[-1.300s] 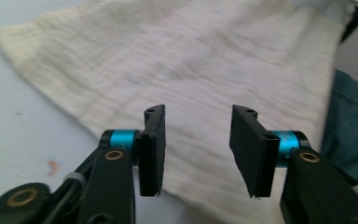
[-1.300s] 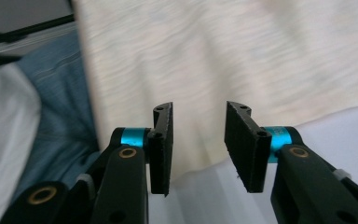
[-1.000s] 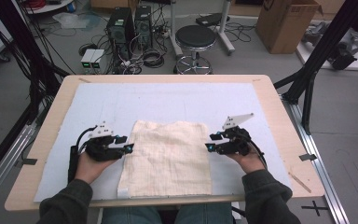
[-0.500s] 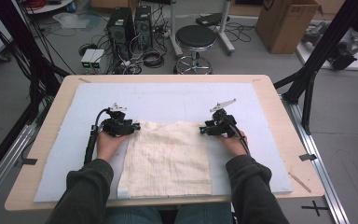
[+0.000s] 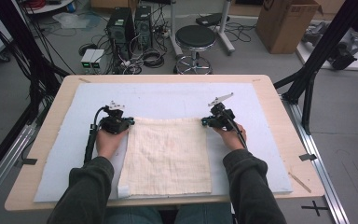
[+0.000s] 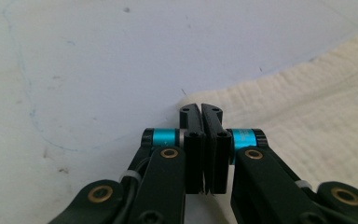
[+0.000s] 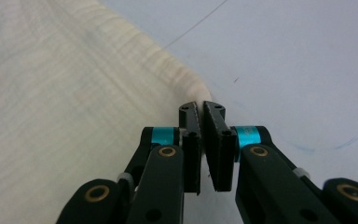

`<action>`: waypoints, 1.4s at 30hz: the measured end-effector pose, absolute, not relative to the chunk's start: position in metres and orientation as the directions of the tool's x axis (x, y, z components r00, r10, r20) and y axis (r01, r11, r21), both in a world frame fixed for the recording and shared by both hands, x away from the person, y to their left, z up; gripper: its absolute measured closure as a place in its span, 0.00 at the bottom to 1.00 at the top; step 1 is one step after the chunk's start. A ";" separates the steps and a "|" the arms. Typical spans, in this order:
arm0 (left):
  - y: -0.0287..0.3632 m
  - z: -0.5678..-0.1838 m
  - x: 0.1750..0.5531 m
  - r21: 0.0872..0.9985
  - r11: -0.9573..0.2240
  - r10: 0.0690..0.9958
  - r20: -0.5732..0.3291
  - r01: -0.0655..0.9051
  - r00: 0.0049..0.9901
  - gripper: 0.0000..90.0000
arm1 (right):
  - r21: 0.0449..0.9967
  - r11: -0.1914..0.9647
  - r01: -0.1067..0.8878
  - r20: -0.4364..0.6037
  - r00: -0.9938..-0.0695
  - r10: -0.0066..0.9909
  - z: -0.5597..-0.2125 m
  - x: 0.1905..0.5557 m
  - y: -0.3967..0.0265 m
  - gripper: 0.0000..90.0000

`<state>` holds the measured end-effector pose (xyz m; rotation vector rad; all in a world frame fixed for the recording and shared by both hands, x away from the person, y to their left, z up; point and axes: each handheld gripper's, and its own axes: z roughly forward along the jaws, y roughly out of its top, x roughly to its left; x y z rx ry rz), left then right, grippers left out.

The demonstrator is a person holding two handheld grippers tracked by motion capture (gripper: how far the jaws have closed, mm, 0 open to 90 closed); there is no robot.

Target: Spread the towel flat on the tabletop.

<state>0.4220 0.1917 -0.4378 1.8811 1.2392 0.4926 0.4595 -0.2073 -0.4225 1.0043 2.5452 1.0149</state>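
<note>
High view: your left gripper [image 5: 129, 122] and right gripper [image 5: 205, 122] have just been closing, each pinching a far corner of the cloth [image 5: 165, 156] spread flat on the tabletop [image 5: 42, 186], so both corners can lift together.
Left gripper view: fingers [image 6: 192, 135] clamped on the cloth's corner tip.
Right gripper view: fingers [image 7: 189, 140] shut on the other corner.

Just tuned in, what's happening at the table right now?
A person works a cream cloth lying flat on the pale blue mat. The left gripper has just closed on the cloth's far left corner, the right gripper on its far right corner. Nothing is lifted yet.
</note>
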 end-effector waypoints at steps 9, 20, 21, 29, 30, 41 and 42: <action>0.196 -0.436 0.430 0.806 -0.137 0.881 -0.166 0.575 0.443 0.80 | 0.681 0.463 0.567 0.086 -0.690 0.718 -0.425 0.475 -0.213 0.80; 0.193 -0.412 0.411 0.838 -0.156 0.788 -0.214 0.523 0.578 0.66 | 0.751 0.382 0.539 0.198 -0.735 0.649 -0.406 0.453 -0.221 0.56; 0.194 -0.411 0.409 0.840 -0.158 0.781 -0.216 0.519 0.587 0.65 | 0.750 0.378 0.542 0.209 -0.737 0.642 -0.406 0.452 -0.221 0.53; 0.201 -0.404 0.395 0.848 -0.191 0.745 -0.203 0.495 0.635 0.54 | 0.761 0.392 0.517 0.192 -0.756 0.626 -0.395 0.440 -0.218 0.44; 0.202 -0.403 0.394 0.849 -0.193 0.742 -0.202 0.492 0.639 0.54 | 0.760 0.400 0.513 0.183 -0.759 0.625 -0.394 0.438 -0.217 0.42; 0.210 -0.393 0.378 0.857 -0.211 0.732 -0.180 0.470 0.657 0.41 | 0.751 0.425 0.506 0.173 -0.772 0.612 -0.386 0.424 -0.213 0.33; 0.210 -0.392 0.378 0.857 -0.213 0.731 -0.179 0.469 0.659 0.41 | 0.755 0.426 0.499 0.168 -0.775 0.609 -0.385 0.423 -0.214 0.32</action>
